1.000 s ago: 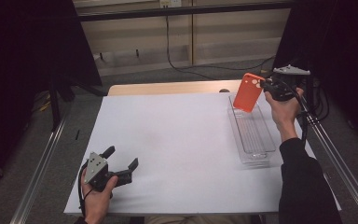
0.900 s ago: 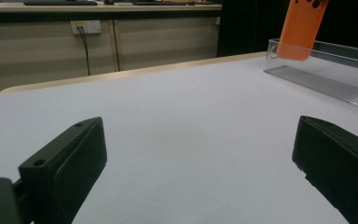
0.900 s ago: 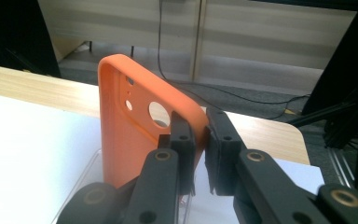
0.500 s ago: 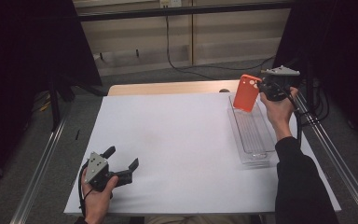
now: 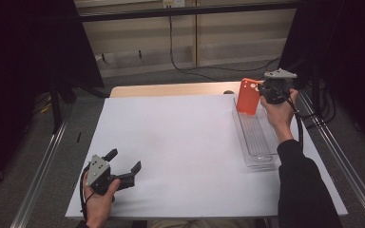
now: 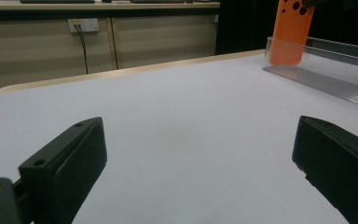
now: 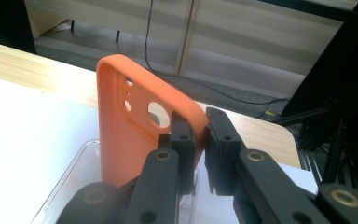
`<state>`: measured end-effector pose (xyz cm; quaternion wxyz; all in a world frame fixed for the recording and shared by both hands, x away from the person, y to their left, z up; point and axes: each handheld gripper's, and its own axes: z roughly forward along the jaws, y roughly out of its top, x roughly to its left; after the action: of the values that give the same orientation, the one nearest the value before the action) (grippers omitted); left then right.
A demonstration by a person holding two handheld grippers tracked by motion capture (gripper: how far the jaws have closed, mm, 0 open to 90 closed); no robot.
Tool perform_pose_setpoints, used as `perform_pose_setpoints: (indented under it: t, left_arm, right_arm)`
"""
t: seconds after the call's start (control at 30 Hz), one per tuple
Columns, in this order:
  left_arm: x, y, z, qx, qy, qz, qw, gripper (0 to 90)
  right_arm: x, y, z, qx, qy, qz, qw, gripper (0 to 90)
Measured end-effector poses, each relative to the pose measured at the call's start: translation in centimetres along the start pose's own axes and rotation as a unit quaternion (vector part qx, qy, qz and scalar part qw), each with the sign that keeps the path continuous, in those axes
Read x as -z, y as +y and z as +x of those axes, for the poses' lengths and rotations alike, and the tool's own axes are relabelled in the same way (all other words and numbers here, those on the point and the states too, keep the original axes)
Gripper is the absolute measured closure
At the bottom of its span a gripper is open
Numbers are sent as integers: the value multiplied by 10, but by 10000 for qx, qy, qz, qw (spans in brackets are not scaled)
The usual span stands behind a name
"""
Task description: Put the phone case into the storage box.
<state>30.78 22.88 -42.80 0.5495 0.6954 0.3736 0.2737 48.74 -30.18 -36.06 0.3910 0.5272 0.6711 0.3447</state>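
Note:
An orange phone case [image 5: 248, 96] stands upright over the far end of a clear plastic tray [image 5: 254, 137] at the table's right side. My right gripper [image 5: 260, 92] is shut on the case's upper right edge; in the right gripper view the two pads [image 7: 182, 140] pinch the thin case wall [image 7: 130, 135] beside its camera cut-outs, above the tray [image 7: 70, 182]. My left gripper [image 5: 123, 160] rests low at the front left of the white tabletop, open, with nothing between its fingers [image 6: 200, 135]. From there the case [image 6: 291, 32] and the tray [image 6: 326, 79] show far off to the right.
The white tabletop [image 5: 180, 142] lies on a wooden table whose far edge [image 5: 171, 89] shows. Metal rails [image 5: 43, 166] run along both sides. Cabinets and a hanging black cable [image 5: 173, 42] stand behind the table.
The right gripper has shifted slightly left with the orange case, which now stands more upright at the tray's far end. The left gripper has stayed in place.

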Motion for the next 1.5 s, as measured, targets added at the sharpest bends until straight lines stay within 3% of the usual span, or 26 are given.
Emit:
perform_pose_setpoints:
  t: [0.47,0.77,0.97,1.17,1.5]
  left_arm:
    - [0,0,0,-11,-9,6,10000,29]
    - [-1,0,-1,-49,-25,30,10000,29]
    - [-1,0,0,-47,-20,23,10000,29]
    - [-1,0,-2,-60,-67,23,10000,29]
    - [-2,0,-1,-67,-72,19,10000,29]
  right_arm:
    - [-5,-2,5,75,-81,33,9999,831]
    - [-10,7,-5,-3,257,286,9993,828]
    - [-17,7,-8,-187,316,255,9990,827]
    - [-20,11,-6,-127,340,303,9989,825]
    - [-27,12,-11,-284,416,329,9982,825]
